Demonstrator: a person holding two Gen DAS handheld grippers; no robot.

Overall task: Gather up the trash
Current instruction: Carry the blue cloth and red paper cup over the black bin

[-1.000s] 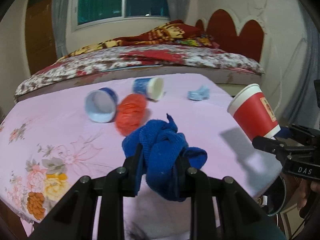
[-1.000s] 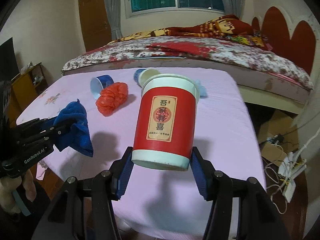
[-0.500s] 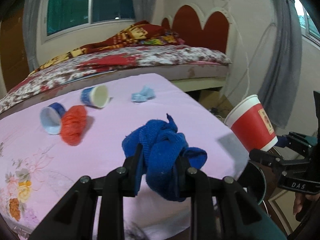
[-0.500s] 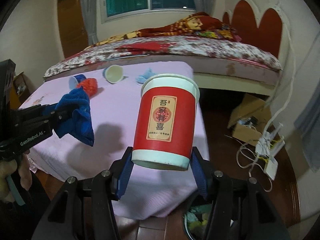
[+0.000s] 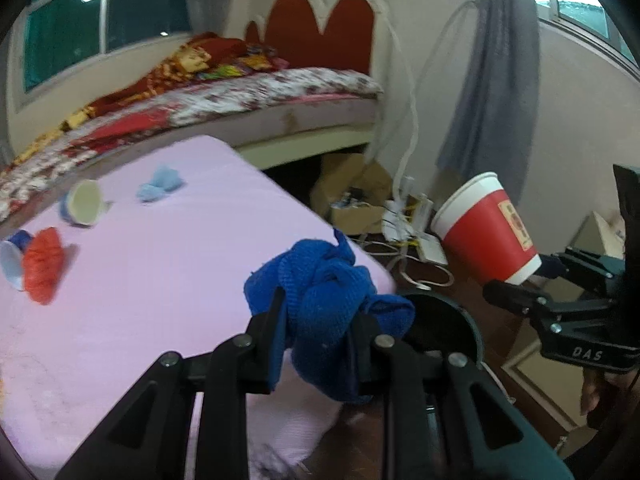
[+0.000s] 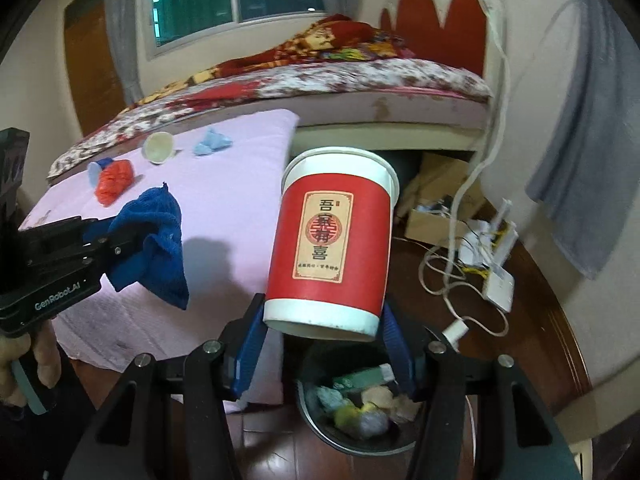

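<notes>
Above the dark round trash bin [image 6: 360, 408] at 6 o'clock in the right wrist view, the right gripper [image 6: 322, 320] pinches a red paper cup [image 6: 332, 240] by its base, blue pads on both sides, cup nearly upright and tipped slightly back. Held there likely because the bin mouth is right below: release would drop it in. Bin already holds crumpled scraps and a green carton.

Left gripper [image 5: 320, 316] clamps a bunched blue knit cloth [image 5: 328, 300], carried past the table corner toward the bin rim [image 5: 460, 316] at 4 o'clock, probably queued for the same drop.

Cup look: red wrap, white rim and base band, tan label with Chinese characters, no dents visible, looks empty but the inside is hidden. Cloth: deep blue, ribbed, floppy, hanging below the jaws.

On the pink tablecloth [image 5: 160, 280] at 9–10 o'clock, not yet collected: orange-red mesh wad [image 5: 42, 266], two small blue-and-white cups on their sides [image 5: 82, 202] [image 5: 10, 258], light blue crumpled scrap [image 5: 160, 184].
</notes>
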